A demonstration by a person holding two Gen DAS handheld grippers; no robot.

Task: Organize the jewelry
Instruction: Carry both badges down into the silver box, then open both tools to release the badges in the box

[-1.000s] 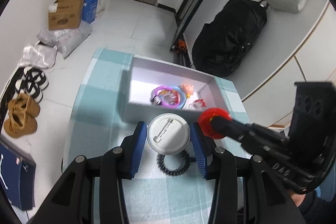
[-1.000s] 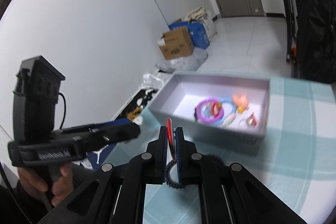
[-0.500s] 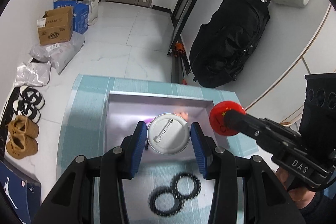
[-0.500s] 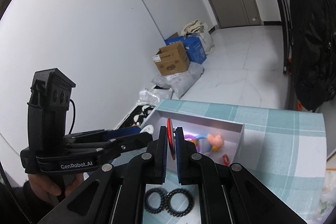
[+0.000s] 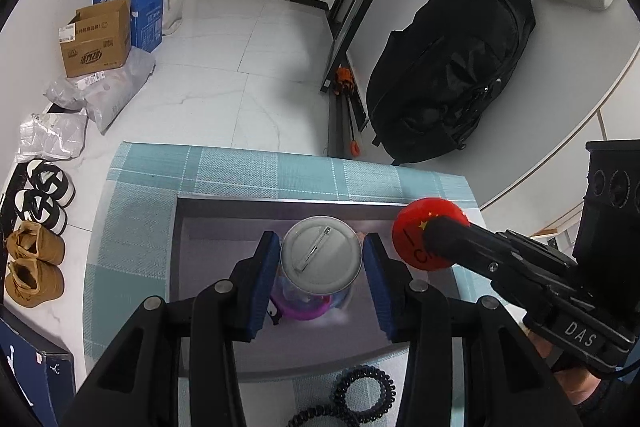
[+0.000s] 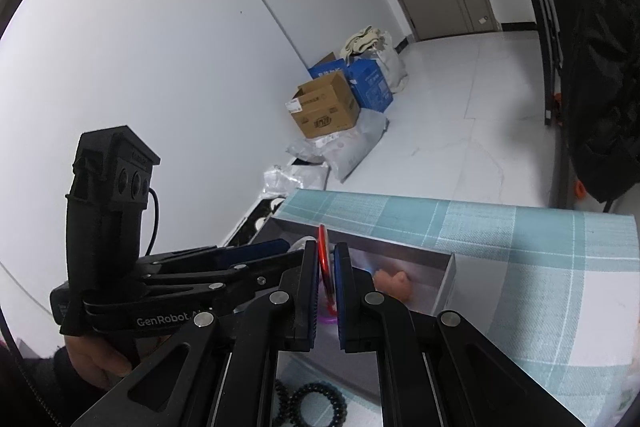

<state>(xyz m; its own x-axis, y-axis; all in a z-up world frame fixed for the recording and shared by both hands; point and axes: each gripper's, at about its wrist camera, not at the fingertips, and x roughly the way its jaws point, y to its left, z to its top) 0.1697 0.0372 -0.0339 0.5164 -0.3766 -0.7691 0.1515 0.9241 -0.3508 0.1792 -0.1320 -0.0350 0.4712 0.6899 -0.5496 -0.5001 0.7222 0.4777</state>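
My left gripper (image 5: 322, 257) is shut on a silver pin badge (image 5: 321, 255), its pin side up, held over the grey box (image 5: 280, 205). My right gripper (image 6: 327, 277) is shut on a red pin badge (image 6: 323, 259), edge-on here; it shows face-on in the left wrist view (image 5: 430, 239) over the box's right wall. In the box lie a purple ring (image 5: 304, 309) and a pink piece (image 6: 394, 283). Two black coil hair ties (image 5: 360, 393) lie on the teal checked cloth (image 5: 240, 167) in front of the box.
The table's far edge drops to a tiled floor. A black backpack (image 5: 448, 67) leans at the right wall. Cardboard boxes (image 5: 100, 39), bags and shoes (image 5: 36, 259) lie on the floor at the left.
Both grippers have moved forward with their badges, from in front of the box to above it. The hair ties now lie behind the fingertips.
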